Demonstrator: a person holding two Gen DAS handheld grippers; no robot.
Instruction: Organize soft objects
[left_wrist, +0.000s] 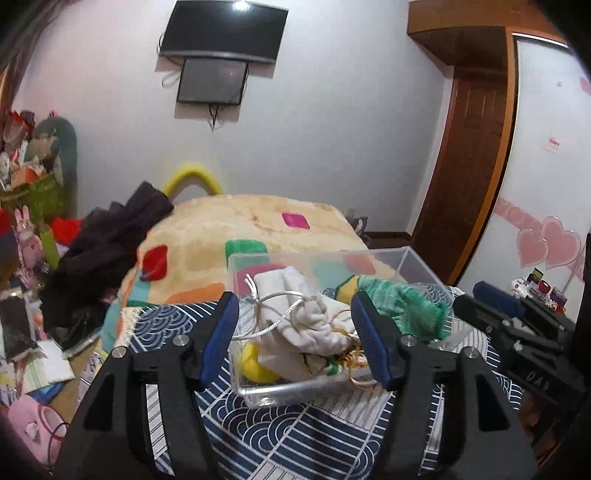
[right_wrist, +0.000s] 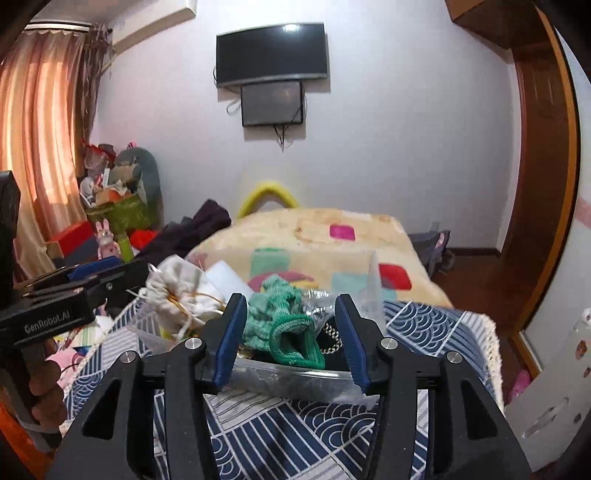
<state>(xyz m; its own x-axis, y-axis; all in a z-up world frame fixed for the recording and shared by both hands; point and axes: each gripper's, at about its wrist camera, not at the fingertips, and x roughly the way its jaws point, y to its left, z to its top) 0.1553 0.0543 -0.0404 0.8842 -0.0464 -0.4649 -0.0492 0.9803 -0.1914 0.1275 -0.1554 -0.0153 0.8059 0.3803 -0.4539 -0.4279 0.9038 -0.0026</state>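
A clear plastic box (left_wrist: 417, 263) stands on a blue-and-white patterned cloth (left_wrist: 280, 435). It holds a white drawstring pouch (left_wrist: 306, 325), a yellow soft item (left_wrist: 255, 365) and a green knitted glove (left_wrist: 402, 306). My left gripper (left_wrist: 295, 336) is open and empty, its fingers either side of the box's near end. In the right wrist view my right gripper (right_wrist: 291, 332) is open and empty just before the box (right_wrist: 295, 376), with the green glove (right_wrist: 284, 325) between its fingers. The pouch (right_wrist: 181, 291) lies left of it. The left gripper (right_wrist: 74, 291) shows at the left.
A bed with a cream blanket with coloured patches (left_wrist: 240, 229) lies behind the box. Dark clothes (left_wrist: 107, 254) are piled on its left side. Cluttered shelves and toys (left_wrist: 33, 177) fill the far left. A wooden door (left_wrist: 469, 162) is at the right.
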